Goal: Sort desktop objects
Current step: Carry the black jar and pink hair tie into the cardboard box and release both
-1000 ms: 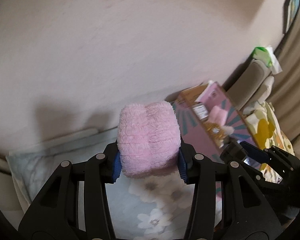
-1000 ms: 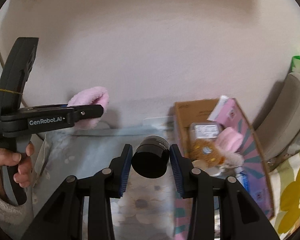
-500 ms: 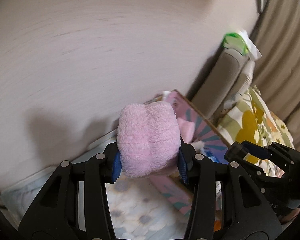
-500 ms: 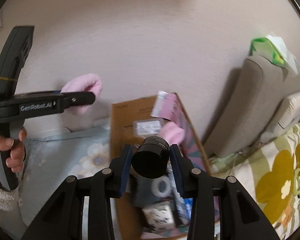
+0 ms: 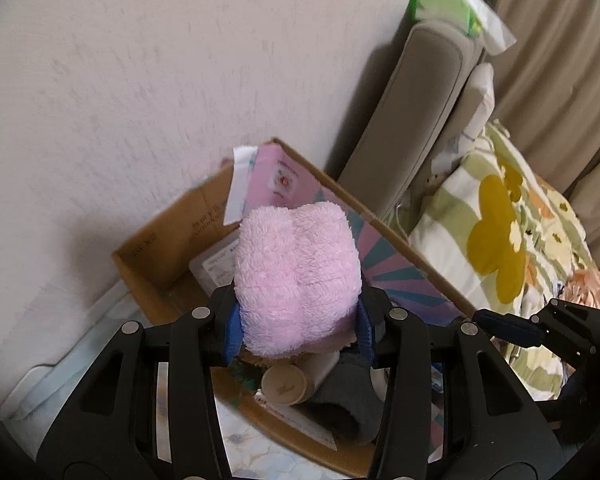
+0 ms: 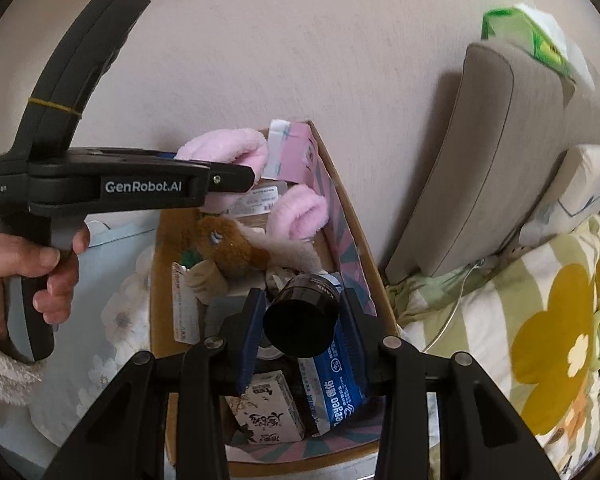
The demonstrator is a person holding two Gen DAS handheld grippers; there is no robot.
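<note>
Left gripper (image 5: 298, 330): you've clamped the fluffy pink rolled towel (image 5: 298, 280)
Right gripper (image 6: 300, 320): you're pinching that black round jar (image 6: 300, 320) over the open cardboard box (image 6: 158, 280)

White lettering on the side of the left gripper (image 6: 236, 178) reads "GenRobot.AI"; at 9 o'clock from it, small print on the same body reads "Data Acquisition System". The blue packet (image 6: 336, 392) in the cardboard box (image 6: 160, 280), at 6 o'clock, shows "aoyao" plus characters too small to read. Print on the box wall and the white carton (image 6: 270, 416) is illegible.
</note>
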